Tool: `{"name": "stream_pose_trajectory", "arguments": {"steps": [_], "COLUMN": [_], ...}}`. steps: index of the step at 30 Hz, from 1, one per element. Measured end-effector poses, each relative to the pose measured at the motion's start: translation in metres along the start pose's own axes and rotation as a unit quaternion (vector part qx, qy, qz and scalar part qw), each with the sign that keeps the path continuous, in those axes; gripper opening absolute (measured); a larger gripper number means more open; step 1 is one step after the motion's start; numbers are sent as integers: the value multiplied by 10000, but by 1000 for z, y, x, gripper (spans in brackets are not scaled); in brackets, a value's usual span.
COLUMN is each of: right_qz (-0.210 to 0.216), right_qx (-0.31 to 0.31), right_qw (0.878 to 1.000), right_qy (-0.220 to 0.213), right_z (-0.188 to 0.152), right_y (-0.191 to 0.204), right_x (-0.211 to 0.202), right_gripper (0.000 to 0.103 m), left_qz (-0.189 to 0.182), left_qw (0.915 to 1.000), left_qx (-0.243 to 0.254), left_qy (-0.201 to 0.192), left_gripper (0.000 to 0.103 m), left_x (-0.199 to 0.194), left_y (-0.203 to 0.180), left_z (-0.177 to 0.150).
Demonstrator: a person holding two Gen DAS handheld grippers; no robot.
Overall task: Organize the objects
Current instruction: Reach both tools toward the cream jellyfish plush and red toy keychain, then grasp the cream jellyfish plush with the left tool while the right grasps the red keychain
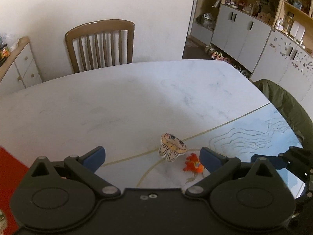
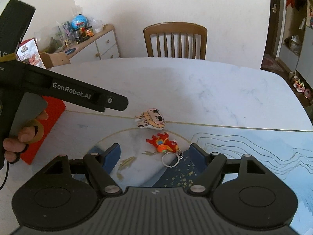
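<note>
A cream plush keychain with big cartoon eyes (image 1: 173, 144) (image 2: 151, 119) lies on the marble table. Just nearer than it lies a red-orange plush charm (image 1: 194, 164) (image 2: 164, 142) with a metal key ring (image 2: 169, 160). My left gripper (image 1: 152, 157) is open above the table, and both toys lie between and just beyond its blue fingertips. My right gripper (image 2: 154, 152) is open too, with the red charm and its ring between its fingertips. In the right wrist view the left gripper's black body (image 2: 78, 94) hangs at the left, held by a hand (image 2: 21, 137).
The marble table (image 1: 117, 101) carries a blue illustrated mat (image 2: 254, 150) on its near right. A red box (image 2: 47, 125) sits at the left edge. A wooden chair (image 2: 175, 39) stands at the far side, a sideboard with clutter (image 2: 82, 33) at the left, cabinets (image 1: 244, 29) beyond.
</note>
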State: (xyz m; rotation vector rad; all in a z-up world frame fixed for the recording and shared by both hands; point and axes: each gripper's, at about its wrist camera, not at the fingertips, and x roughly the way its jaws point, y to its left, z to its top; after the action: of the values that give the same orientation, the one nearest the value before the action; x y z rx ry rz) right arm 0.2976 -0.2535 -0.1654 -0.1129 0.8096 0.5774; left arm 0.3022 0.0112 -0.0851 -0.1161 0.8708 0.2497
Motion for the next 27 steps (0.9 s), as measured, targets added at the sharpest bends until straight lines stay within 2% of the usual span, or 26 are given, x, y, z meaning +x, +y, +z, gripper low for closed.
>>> {"name": "stream_pose_trajectory", "arguments": {"steps": [12, 19, 27], "right_qz": [230, 126, 115], "right_qx": [-316, -320, -309], "right_qw": [9991, 9993, 9993], "right_qy": [177, 178, 155], "right_z": [2, 2, -3], "right_y": [-8, -17, -19], "right_x": [47, 66, 75], "right_gripper": [77, 77, 66], "left_qz": [-8, -40, 80], "left_qw": [9993, 9987, 9978], "left_qx": [206, 310, 545], "left_qy": [302, 403, 369], "left_gripper": [102, 102, 98], "left_x": [50, 71, 87], "left_y": [-14, -22, -32], "left_z": [9, 13, 10]}}
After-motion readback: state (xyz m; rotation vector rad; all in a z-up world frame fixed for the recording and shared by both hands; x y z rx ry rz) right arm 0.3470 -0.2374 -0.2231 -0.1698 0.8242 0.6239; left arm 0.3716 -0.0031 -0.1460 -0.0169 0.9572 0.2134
